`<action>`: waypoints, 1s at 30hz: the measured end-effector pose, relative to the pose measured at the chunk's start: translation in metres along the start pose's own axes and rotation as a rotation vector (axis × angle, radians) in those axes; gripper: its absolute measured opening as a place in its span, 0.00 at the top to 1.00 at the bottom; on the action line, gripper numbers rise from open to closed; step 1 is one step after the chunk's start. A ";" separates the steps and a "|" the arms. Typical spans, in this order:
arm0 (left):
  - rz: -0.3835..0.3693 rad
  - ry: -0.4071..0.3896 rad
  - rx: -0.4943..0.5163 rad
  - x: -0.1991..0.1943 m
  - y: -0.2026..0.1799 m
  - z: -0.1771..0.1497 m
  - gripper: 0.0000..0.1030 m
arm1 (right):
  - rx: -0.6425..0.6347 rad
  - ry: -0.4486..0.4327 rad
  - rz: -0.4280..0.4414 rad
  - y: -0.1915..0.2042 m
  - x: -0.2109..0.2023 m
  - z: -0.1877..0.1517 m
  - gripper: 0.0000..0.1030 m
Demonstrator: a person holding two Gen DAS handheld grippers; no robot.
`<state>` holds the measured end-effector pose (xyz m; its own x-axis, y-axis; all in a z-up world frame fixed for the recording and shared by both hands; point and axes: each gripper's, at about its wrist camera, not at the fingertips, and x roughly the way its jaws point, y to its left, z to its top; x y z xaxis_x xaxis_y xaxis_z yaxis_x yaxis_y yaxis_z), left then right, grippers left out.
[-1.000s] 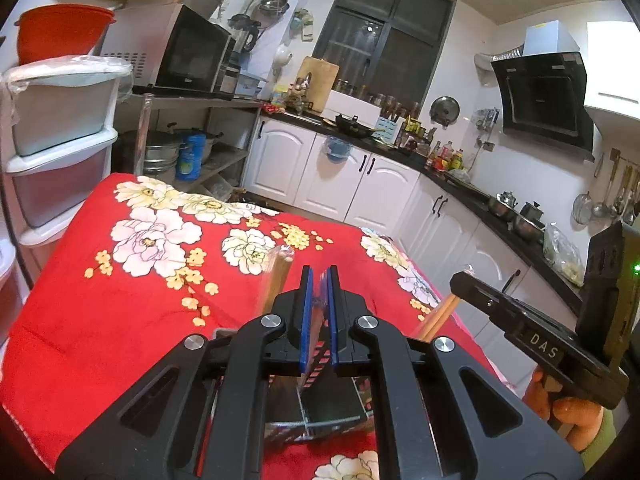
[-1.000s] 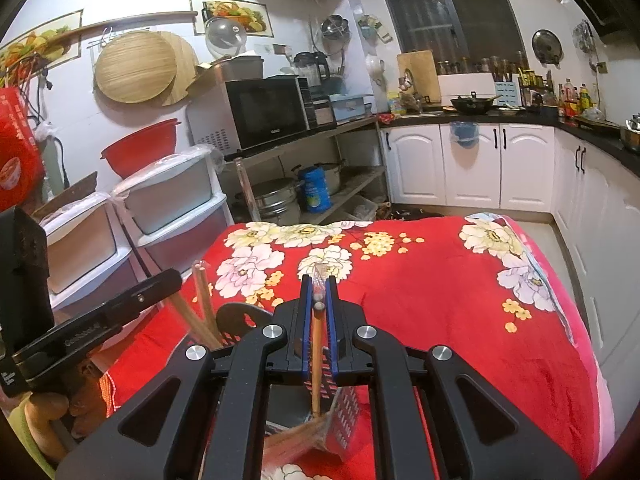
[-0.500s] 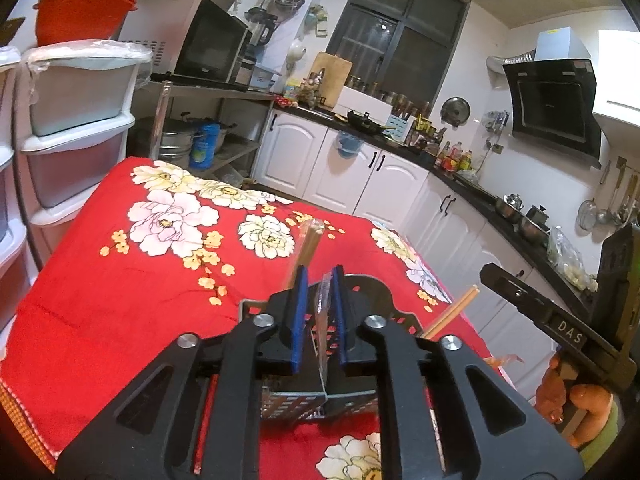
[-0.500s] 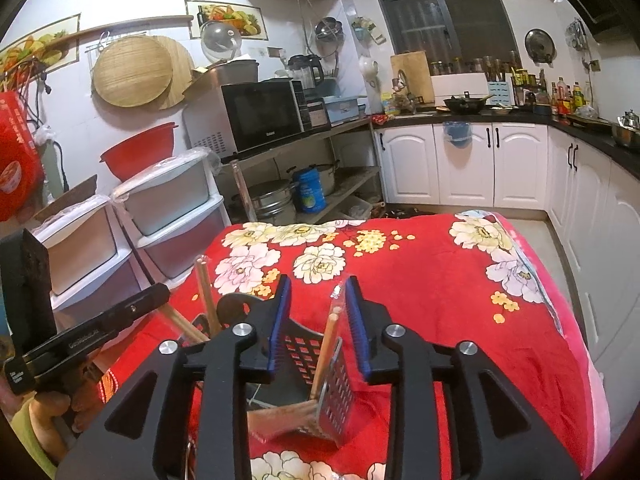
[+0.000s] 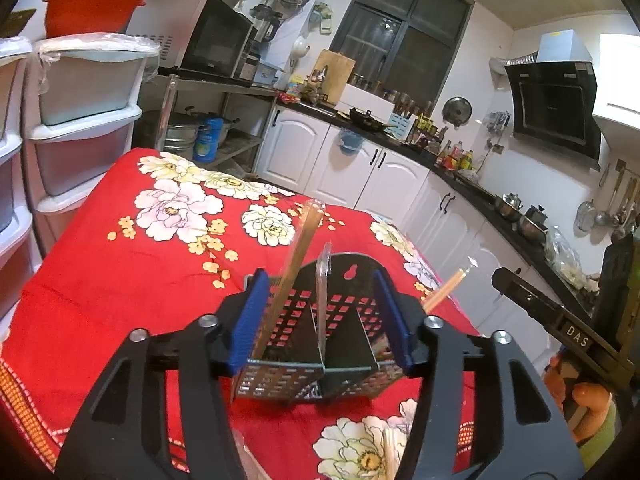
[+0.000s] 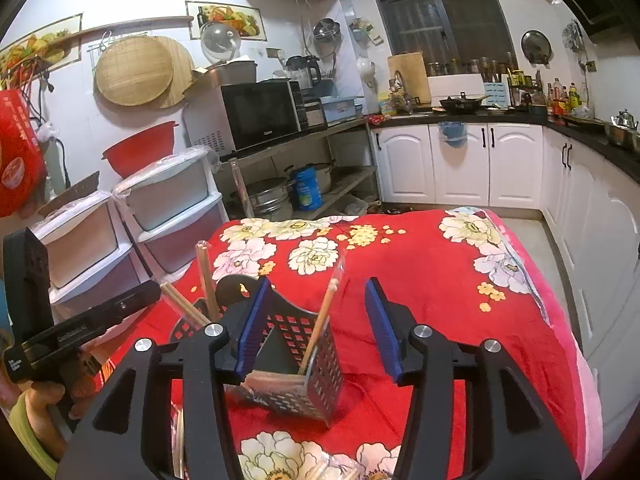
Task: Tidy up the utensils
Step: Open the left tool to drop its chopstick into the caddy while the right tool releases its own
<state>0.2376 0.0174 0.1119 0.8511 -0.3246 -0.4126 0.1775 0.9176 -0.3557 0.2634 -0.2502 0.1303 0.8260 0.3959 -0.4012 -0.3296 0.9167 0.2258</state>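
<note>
On the tabletop [image 5: 100, 280] with its red flowered cloth stands a black perforated utensil caddy [image 5: 320, 344], divided into compartments. The left claw [image 5: 326, 318] is spread wide with its blue pads on either side of the caddy, gripping nothing, and a wrapped pair of chopsticks [image 5: 294, 264] leans upright in the left compartment. The right claw [image 6: 316, 330] is likewise apart and empty, with another wrapped chopstick pair [image 6: 320, 324] tilted in the caddy compartment between its fingers.
</note>
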 end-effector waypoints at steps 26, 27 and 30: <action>0.026 0.034 -0.043 -0.049 0.028 -0.050 0.16 | -0.073 0.071 0.002 0.027 -0.034 -0.060 0.46; 0.027 0.035 -0.045 -0.051 0.030 -0.052 0.16 | -0.077 0.076 0.005 0.029 -0.034 -0.063 0.46; 0.032 0.040 -0.053 -0.056 0.034 -0.057 0.16 | -0.085 0.087 0.011 0.034 -0.036 -0.069 0.46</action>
<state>0.1681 0.0540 0.0747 0.8353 -0.3051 -0.4574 0.1232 0.9146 -0.3851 0.1909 -0.2294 0.0913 0.7803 0.4062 -0.4756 -0.3794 0.9119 0.1562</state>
